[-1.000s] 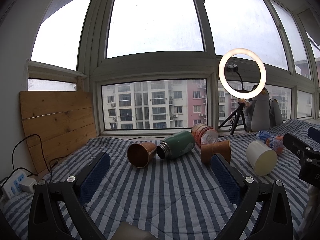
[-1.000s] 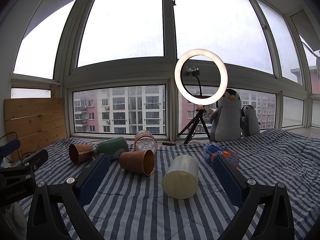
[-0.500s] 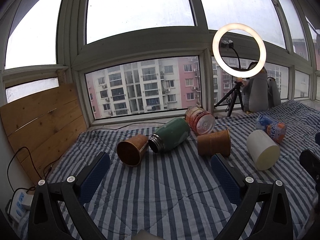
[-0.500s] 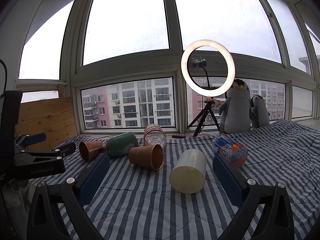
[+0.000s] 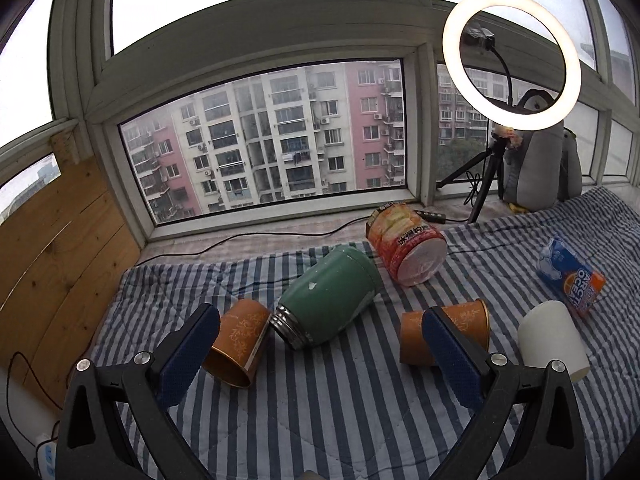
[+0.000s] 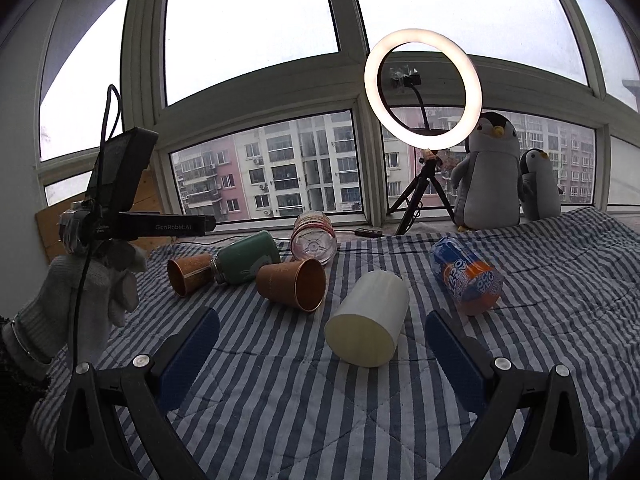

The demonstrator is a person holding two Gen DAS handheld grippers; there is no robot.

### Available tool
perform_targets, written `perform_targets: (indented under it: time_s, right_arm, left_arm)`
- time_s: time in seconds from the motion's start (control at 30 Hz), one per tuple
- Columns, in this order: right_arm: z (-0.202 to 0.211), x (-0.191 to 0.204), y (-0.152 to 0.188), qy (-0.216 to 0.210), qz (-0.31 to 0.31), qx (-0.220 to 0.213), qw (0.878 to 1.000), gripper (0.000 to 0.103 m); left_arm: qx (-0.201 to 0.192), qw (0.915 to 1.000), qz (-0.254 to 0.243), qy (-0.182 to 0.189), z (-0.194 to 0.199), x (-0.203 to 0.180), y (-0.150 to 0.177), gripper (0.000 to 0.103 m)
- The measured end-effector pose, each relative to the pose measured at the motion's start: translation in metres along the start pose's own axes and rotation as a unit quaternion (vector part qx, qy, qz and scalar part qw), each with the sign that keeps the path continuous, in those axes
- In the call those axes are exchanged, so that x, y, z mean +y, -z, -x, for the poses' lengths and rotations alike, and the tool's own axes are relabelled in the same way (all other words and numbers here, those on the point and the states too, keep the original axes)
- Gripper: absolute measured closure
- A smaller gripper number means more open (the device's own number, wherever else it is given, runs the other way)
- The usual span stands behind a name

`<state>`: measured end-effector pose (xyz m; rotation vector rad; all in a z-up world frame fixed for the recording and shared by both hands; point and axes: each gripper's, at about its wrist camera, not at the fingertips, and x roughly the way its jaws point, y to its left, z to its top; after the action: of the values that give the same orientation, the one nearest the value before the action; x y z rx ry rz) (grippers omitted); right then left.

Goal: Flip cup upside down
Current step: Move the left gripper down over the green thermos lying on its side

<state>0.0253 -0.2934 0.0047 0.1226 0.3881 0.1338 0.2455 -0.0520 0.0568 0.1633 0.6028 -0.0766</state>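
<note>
Several cups lie on their sides on a blue-striped quilt (image 5: 320, 408). A brown paper cup (image 5: 238, 348) lies at the left by a green flask (image 5: 330, 296). A second brown cup (image 5: 448, 336) lies at the right, partly behind my right finger. A cream cup (image 5: 554, 340) lies farther right. My left gripper (image 5: 320, 344) is open and empty, above and short of the flask. My right gripper (image 6: 322, 344) is open and empty, with the cream cup (image 6: 368, 320) just ahead between its fingers. The left gripper (image 6: 120, 224) shows raised at the left in the right wrist view.
A red-labelled plastic jar (image 5: 406, 244) and a blue-orange can (image 5: 570, 276) also lie on the quilt. A ring light on a tripod (image 6: 422, 88) and two plush penguins (image 6: 490, 176) stand by the window. A wooden board (image 5: 52, 248) leans at the left.
My left gripper has risen, tilted down and moved toward the cups, which now look larger. My right gripper has shifted slightly; the cream cup sits closer between its fingers. No object has moved.
</note>
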Motion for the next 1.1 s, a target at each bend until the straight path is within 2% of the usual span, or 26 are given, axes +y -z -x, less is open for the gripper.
perform_targets:
  time_s: [0.13, 0.27, 0.43, 0.53, 0.73, 0.87, 1.03, 1.1]
  right_arm:
    - [0.002, -0.010, -0.004, 0.009, 0.011, -0.012, 1.000, 0.001]
    - [-0.005, -0.017, 0.001, 0.000, 0.008, -0.010, 1.000, 0.001]
    - [-0.019, -0.017, 0.009, -0.034, 0.003, 0.028, 0.999, 0.001]
    - [-0.018, -0.011, 0.011, -0.034, 0.015, 0.024, 0.999, 0.001]
    - [-0.011, -0.001, 0.013, -0.030, 0.040, 0.006, 0.999, 0.001]
    - [-0.011, 0.001, 0.015, -0.031, 0.040, 0.005, 0.999, 0.001]
    - [-0.007, -0.002, 0.014, -0.025, 0.036, -0.007, 0.999, 0.001]
    - [-0.005, 0.000, 0.013, -0.021, 0.040, -0.014, 0.999, 0.001]
  left_arm:
    - [0.029, 0.9994, 0.018, 0.007, -0.047, 0.001, -0.027, 0.004]
    - [0.062, 0.9965, 0.055, 0.013, -0.095, 0.010, -0.044, 0.016]
    - [0.100, 0.9925, 0.063, 0.030, -0.147, 0.013, -0.056, 0.017]
    - [0.116, 0.9895, 0.079, 0.033, -0.175, 0.015, -0.059, 0.017]
    - [0.140, 0.9855, 0.087, 0.039, -0.204, 0.016, -0.062, 0.017]
    - [0.181, 0.9764, 0.101, 0.060, -0.221, 0.022, -0.056, 0.017]
    - [0.206, 0.9660, 0.118, 0.103, -0.222, 0.020, -0.045, 0.019]
    - [0.209, 0.9663, 0.106, 0.107, -0.217, 0.014, -0.041, 0.019]
